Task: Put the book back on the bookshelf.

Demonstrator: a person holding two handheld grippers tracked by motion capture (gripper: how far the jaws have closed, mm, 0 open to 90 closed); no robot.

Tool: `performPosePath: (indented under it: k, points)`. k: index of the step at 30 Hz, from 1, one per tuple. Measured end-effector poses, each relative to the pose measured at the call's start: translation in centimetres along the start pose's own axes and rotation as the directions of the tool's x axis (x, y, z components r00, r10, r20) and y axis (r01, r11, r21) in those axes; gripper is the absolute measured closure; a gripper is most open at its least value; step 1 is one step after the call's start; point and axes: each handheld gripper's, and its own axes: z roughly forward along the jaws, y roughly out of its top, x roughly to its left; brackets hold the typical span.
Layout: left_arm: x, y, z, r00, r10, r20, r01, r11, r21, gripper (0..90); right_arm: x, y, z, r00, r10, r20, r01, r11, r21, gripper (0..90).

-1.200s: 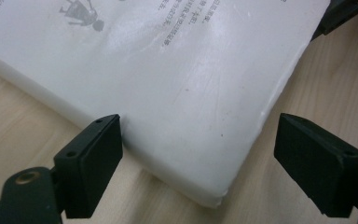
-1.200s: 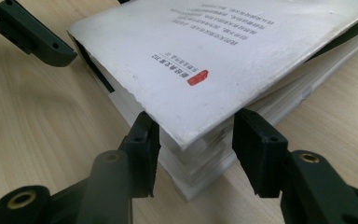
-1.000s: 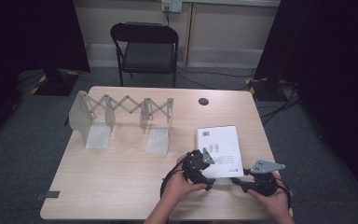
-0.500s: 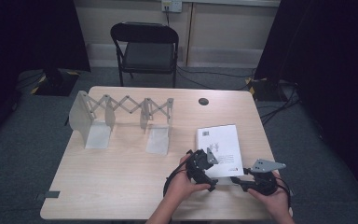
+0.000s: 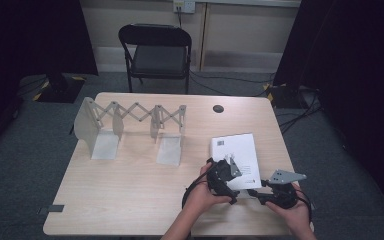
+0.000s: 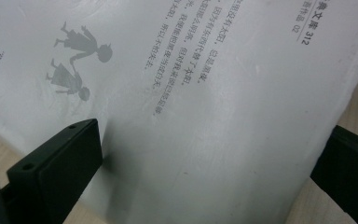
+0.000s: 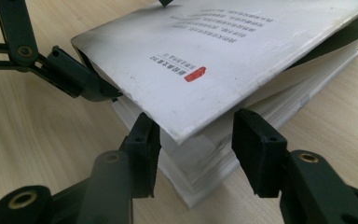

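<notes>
A white paperback book (image 5: 237, 150) lies on the right half of the wooden table (image 5: 130, 190). Its cover (image 7: 205, 65) is raised off the page block (image 7: 200, 168). My left gripper (image 5: 225, 172) is at the book's near left corner, and its jaws have just been opening. They stand wide, one over the cover and one past its edge, with the cover (image 6: 205, 93) between them (image 6: 205, 154). My right gripper (image 5: 260, 192) is at the near right corner, its jaws (image 7: 198, 140) closed on the page block's corner under the lifted cover.
An accordion-style rack with grey metal bookends (image 5: 130, 125) stands on the table's left half. A round cable hole (image 5: 218, 108) sits near the far edge. A black folding chair (image 5: 155, 50) stands beyond the table. Both hands work close to the table's front edge.
The left gripper has edged slightly right, closer onto the book's corner. The right hand and the book's place on the table are unchanged.
</notes>
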Motion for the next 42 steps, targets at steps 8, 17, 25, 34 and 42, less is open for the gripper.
performPosePath:
  k: [8, 17, 25, 34, 42]
  points:
    - [0.2, 0.3, 0.4, 0.9998, 0.017, -0.013, -0.017, 0.9998, -0.007, 0.0, 0.0, 0.1, 0.0, 1.0, 0.005, 0.0, -0.005, 1.0, -0.003, 52.9]
    - [0.3, 0.4, 0.5, 0.9993, 0.036, -0.007, -0.036, 0.9993, -0.013, 0.7, -0.1, 0.1, 0.0, 1.0, 0.008, -0.005, -0.008, 0.9999, 0.011, 52.8]
    - [0.0, 0.5, 0.0, 0.9979, 0.064, -0.005, -0.064, 0.9977, -0.022, 8.8, -0.2, 0.1, 0.0, 0.9998, 0.021, -0.007, -0.021, 0.9998, 0.003, 52.8]
    - [-0.4, 0.5, 0.5, 0.9969, 0.066, -0.044, -0.068, 0.9972, -0.032, 3.9, -0.1, 0.1, 0.0, 0.9998, 0.021, -0.005, -0.021, 0.9998, 0.007, 52.9]
    - [-0.8, 0.7, 1.1, 0.9888, 0.103, -0.108, -0.104, 0.9945, -0.007, 3.2, 0.0, 0.3, 0.0, 0.9998, 0.021, -0.004, -0.021, 0.9998, 0.001, 53.4]
